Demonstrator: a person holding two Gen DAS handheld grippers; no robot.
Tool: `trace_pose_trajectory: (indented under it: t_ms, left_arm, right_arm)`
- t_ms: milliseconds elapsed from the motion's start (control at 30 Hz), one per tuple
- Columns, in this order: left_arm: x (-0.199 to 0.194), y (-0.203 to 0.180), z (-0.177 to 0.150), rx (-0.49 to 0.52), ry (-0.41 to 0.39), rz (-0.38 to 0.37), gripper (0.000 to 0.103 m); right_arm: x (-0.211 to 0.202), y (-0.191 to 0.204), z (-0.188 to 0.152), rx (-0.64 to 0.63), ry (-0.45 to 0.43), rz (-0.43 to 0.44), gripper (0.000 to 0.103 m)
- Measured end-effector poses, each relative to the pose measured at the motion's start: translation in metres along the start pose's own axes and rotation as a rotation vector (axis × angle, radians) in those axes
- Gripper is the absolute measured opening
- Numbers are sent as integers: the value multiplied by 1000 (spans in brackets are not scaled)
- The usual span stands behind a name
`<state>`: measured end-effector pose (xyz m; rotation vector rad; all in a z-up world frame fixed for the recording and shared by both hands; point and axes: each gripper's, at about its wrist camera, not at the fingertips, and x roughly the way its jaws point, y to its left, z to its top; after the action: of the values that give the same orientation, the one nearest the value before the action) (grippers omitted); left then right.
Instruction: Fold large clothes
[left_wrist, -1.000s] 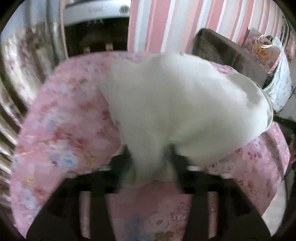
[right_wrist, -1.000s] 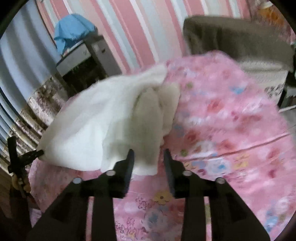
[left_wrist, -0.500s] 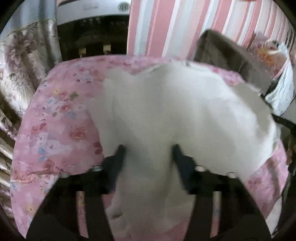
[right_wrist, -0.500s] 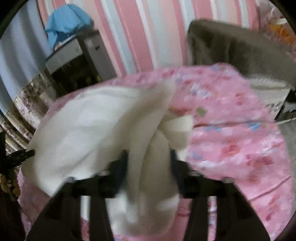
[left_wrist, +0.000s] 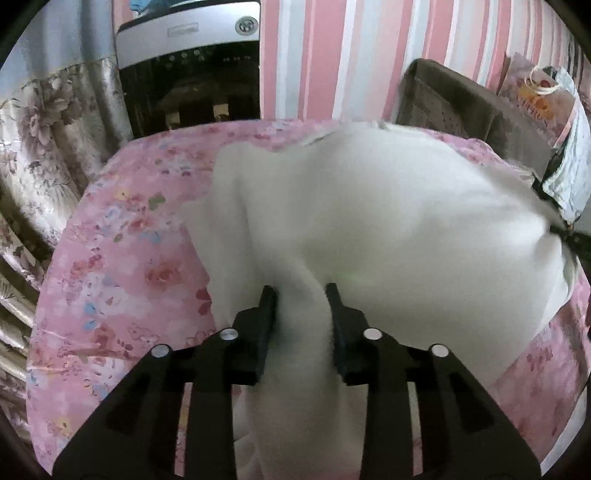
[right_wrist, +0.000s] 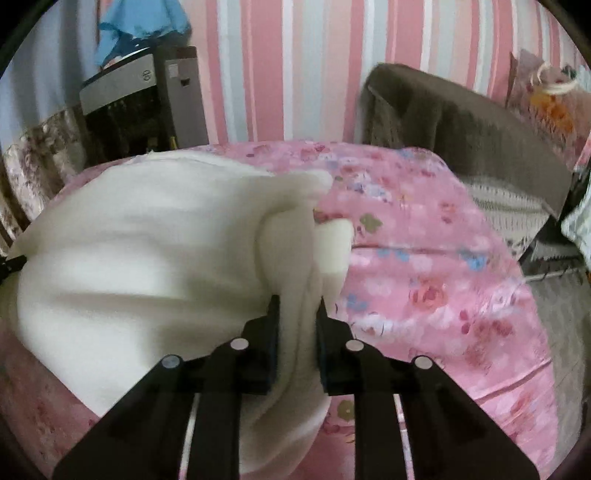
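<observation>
A large white garment (left_wrist: 388, 229) is stretched above a pink floral bedsheet (left_wrist: 122, 258). My left gripper (left_wrist: 301, 291) is shut on a bunched fold at one end of it. My right gripper (right_wrist: 297, 301) is shut on the other end of the same white garment (right_wrist: 147, 251). The cloth spans between the two grippers and billows. The right gripper's tip shows at the right edge of the left wrist view (left_wrist: 570, 240), and the left gripper's tip at the left edge of the right wrist view (right_wrist: 11, 266). The garment's lower part hangs down behind both grippers.
The pink bedsheet (right_wrist: 424, 258) covers the bed. A brown chair (right_wrist: 461, 122) stands at the bed's far right. A grey appliance (left_wrist: 188, 66) and a floral curtain (left_wrist: 44, 147) are at the far left. A striped pink wall is behind.
Both grippers have closed on the garment and lifted it. The cloth has spread wider between them and now hangs past the fingers toward the cameras.
</observation>
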<state>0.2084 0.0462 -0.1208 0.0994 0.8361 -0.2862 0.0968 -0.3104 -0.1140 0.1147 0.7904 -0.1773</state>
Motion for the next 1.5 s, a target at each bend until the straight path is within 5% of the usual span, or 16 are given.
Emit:
trace_pose_trajectory:
  t_ms: [100,233,300,367,567,1500]
  left_arm:
    - [-14,-3,0,1,-25,67,59]
    - [-42,-3,-3,-28,-79,151,99]
    - [-55,-7,-3,-36,-102,163,100]
    - [-62,-13,-2,-38,-107,175,100]
    - [-69,-43,-3,-56,-91,133,100]
    - [-47,-128,4,-4,-75,97,100]
  right_arm:
    - [-11,-8,2,40,-22,7,42]
    - [-35,-6,3,73,-68,34,44]
    - [-55,1,5,87,-116,37,67]
    - [-75,10,3,88,-181,55,78]
    - [-97,45,-2,54,-236,117,86]
    - [-84,68,-25,15,-172,51,89]
